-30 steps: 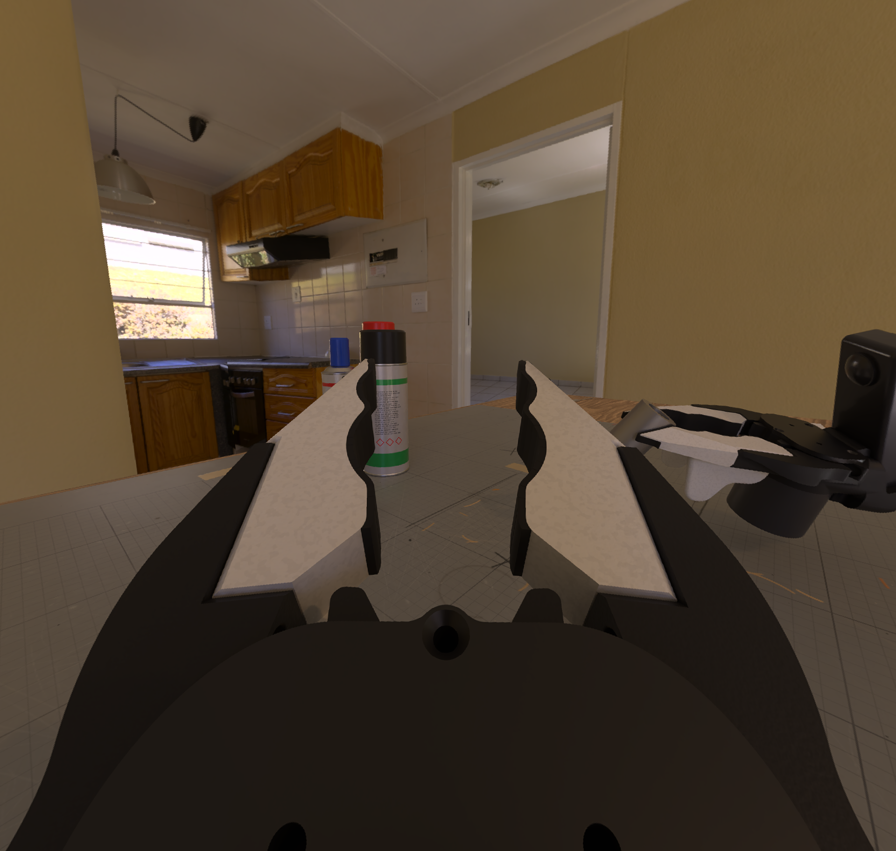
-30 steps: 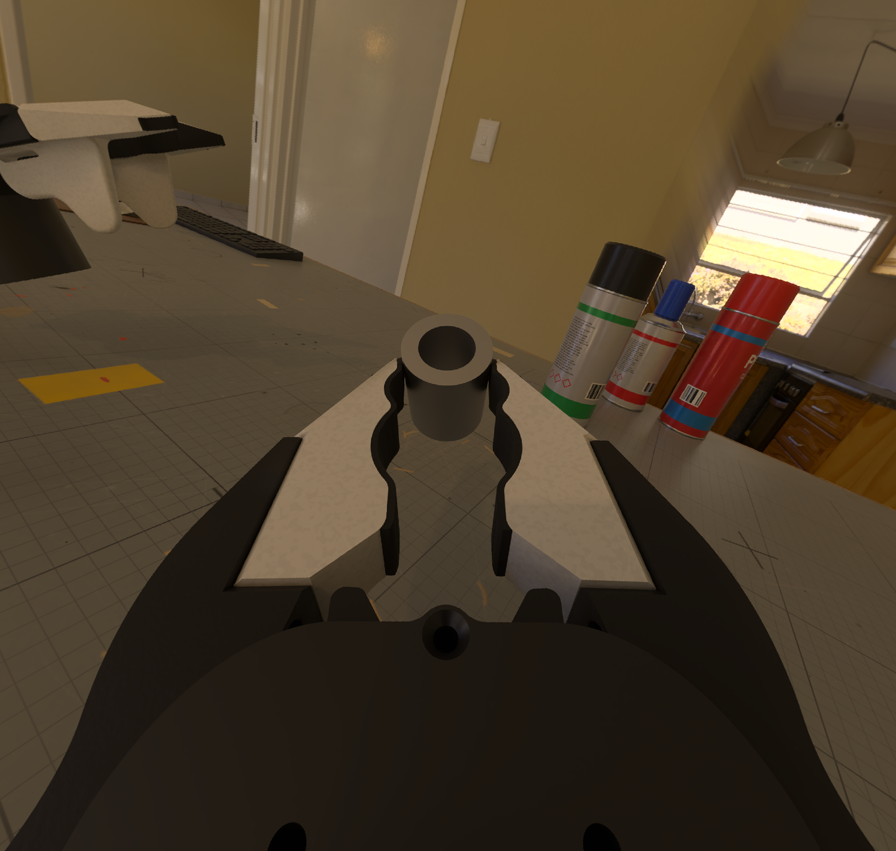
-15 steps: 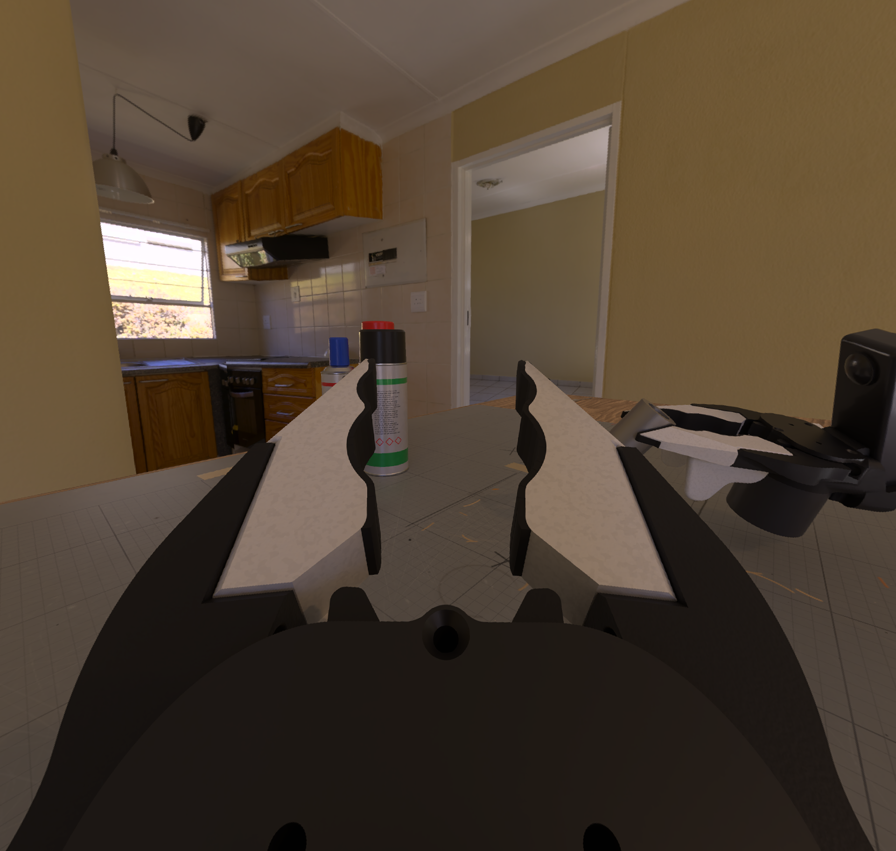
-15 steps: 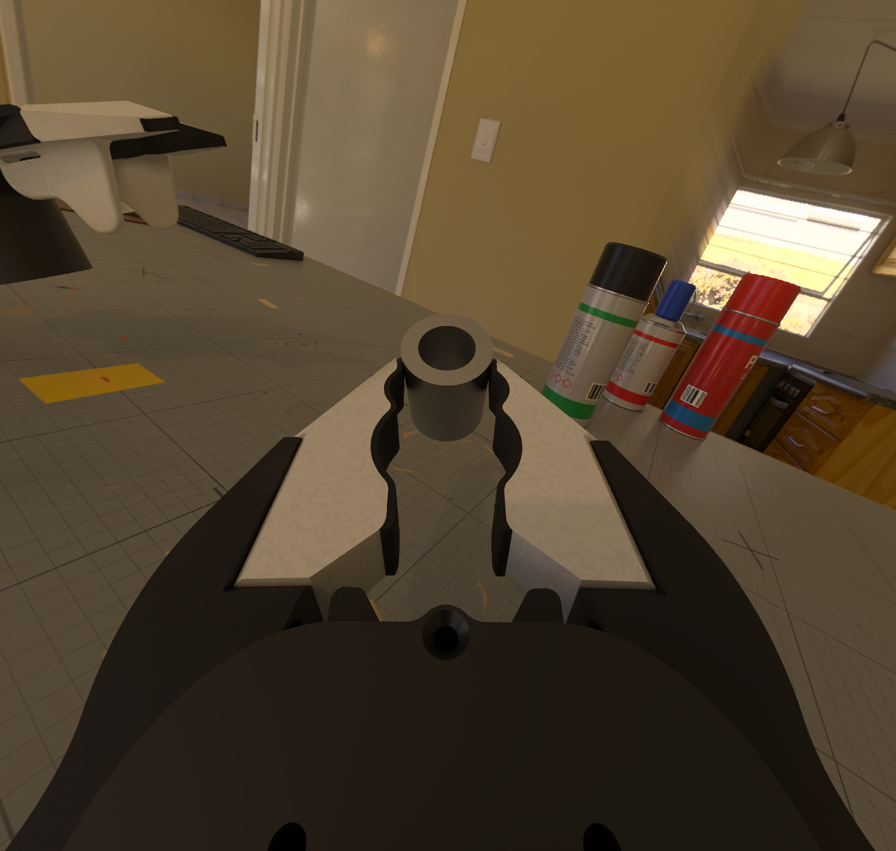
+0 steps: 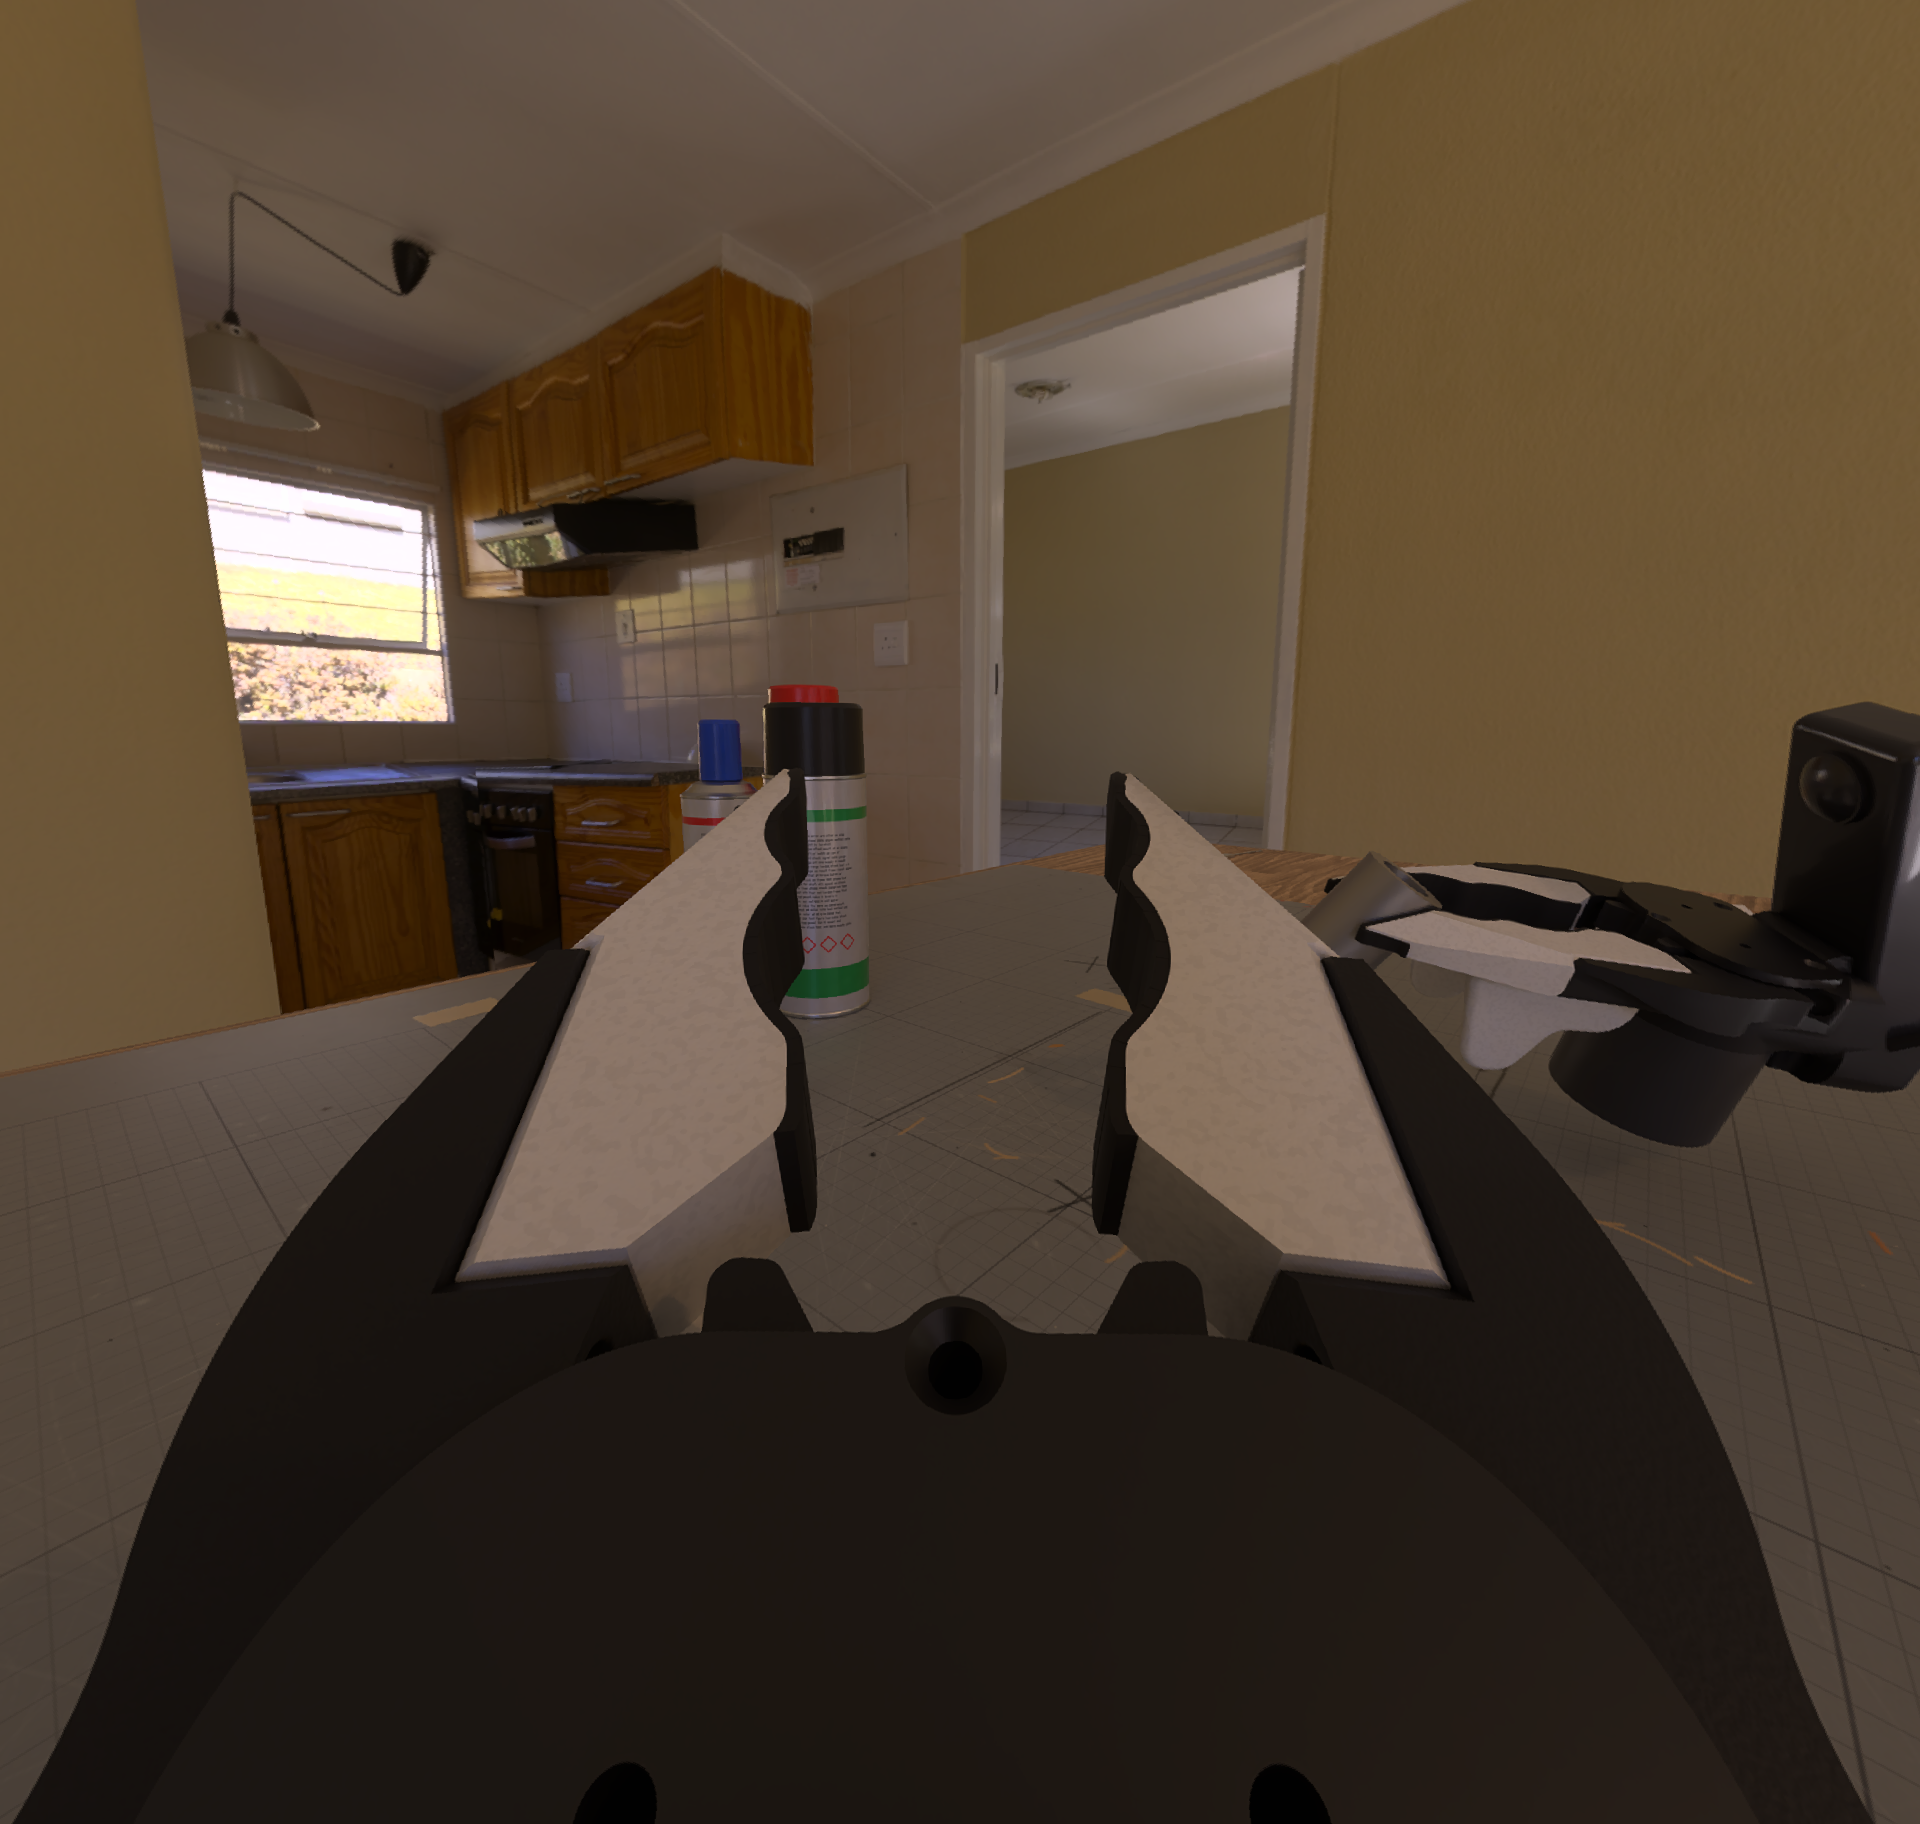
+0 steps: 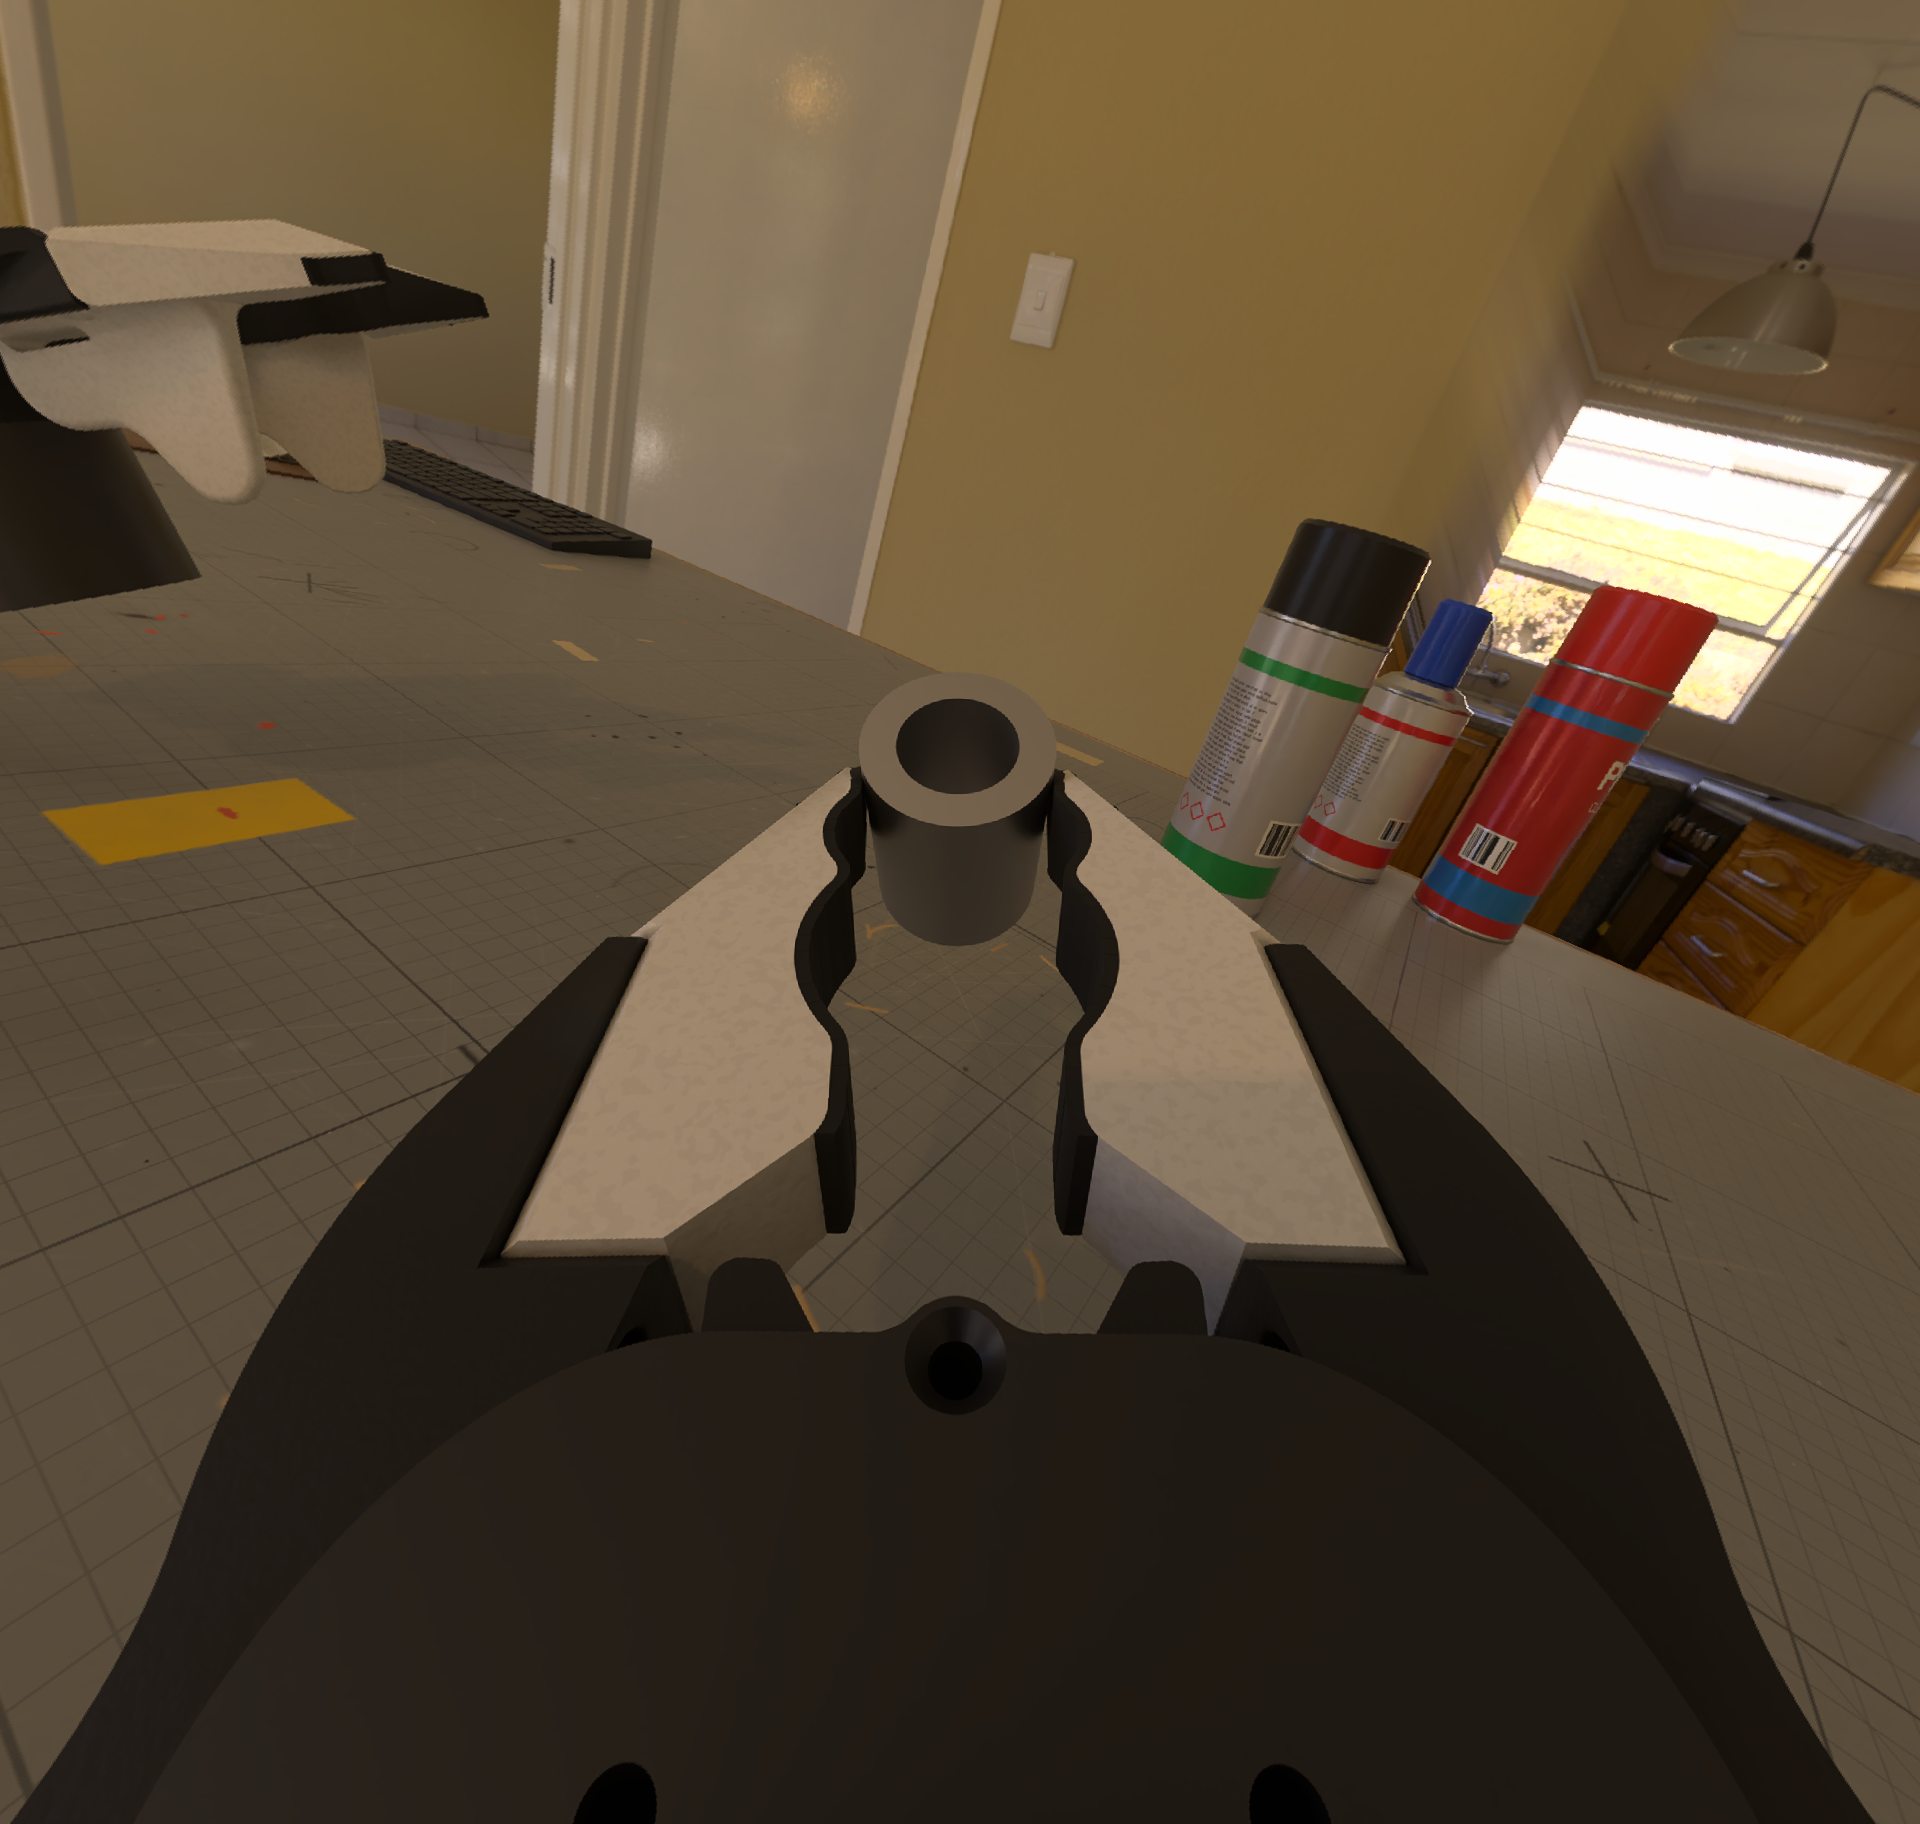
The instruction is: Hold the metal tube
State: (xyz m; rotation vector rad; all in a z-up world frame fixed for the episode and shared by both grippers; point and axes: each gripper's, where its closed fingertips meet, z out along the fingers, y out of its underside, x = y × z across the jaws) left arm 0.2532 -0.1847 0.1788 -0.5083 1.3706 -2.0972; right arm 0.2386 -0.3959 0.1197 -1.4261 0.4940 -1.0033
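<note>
A short grey metal tube [image 6: 956,818] with a thick wall and an open bore stands between the tips of my right gripper [image 6: 956,808], which is shut on it and holds it above the mat. In the left wrist view the tube [image 5: 1366,907] shows at the far right, sticking out of the right gripper [image 5: 1382,917]. My left gripper [image 5: 951,803] is open and empty, hovering over the mat. It shows at the far left of the right wrist view [image 6: 301,309].
A grey cutting mat [image 6: 416,943] covers the table. Three spray cans stand at its far edge: a black-capped one [image 6: 1299,714], a small blue-capped one [image 6: 1387,756] and a red one [image 6: 1548,766]. A black keyboard [image 6: 509,512] and a yellow tape patch [image 6: 197,818] lie on the mat.
</note>
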